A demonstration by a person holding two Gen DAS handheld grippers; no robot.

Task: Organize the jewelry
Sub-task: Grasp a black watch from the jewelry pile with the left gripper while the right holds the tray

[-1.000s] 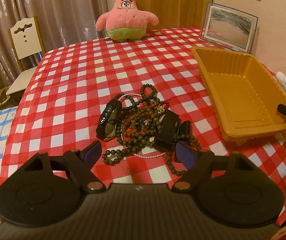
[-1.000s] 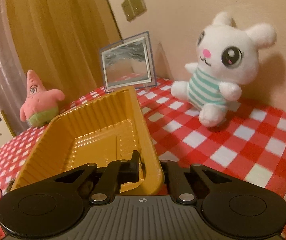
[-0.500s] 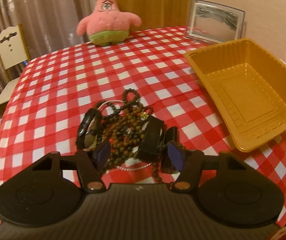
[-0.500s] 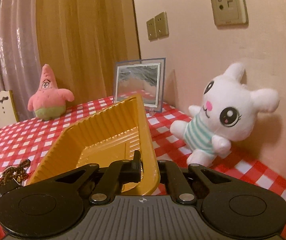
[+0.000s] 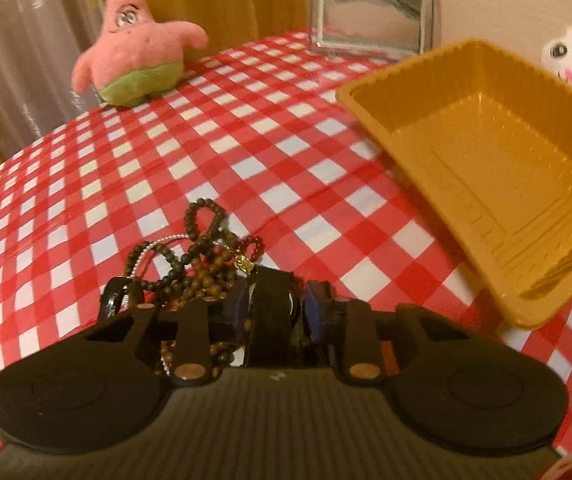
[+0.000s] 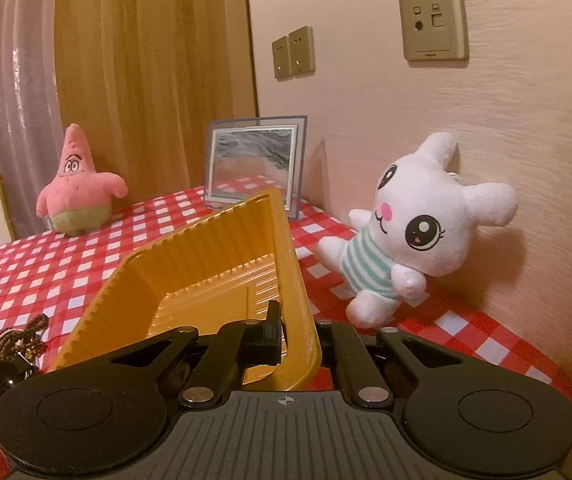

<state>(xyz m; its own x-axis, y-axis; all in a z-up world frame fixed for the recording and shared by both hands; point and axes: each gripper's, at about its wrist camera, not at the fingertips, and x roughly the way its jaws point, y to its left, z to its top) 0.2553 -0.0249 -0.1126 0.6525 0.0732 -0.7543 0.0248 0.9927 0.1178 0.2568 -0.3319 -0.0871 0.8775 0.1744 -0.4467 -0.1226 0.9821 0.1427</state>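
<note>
Watch band [image 5: 272, 308] sitting upright between left gripper [image 5: 274, 312] fingers, which have just been closing narrowly around it.
Right gripper [image 6: 290, 340] is pinching the tilted yellow tray [image 6: 222, 264] rim, waiting just right of the jewelry pile [image 5: 202, 256].

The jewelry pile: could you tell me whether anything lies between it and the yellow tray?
Nothing visible does. Only bare checkered tablecloth separates the jewelry pile from the yellow tray, which the right gripper holds tilted by its rim.

Glossy ribbed plastic tray [image 5: 498, 184]; matt wooden beads [image 5: 206, 276]; fuzzy plush starfish [image 5: 134, 64]
</note>
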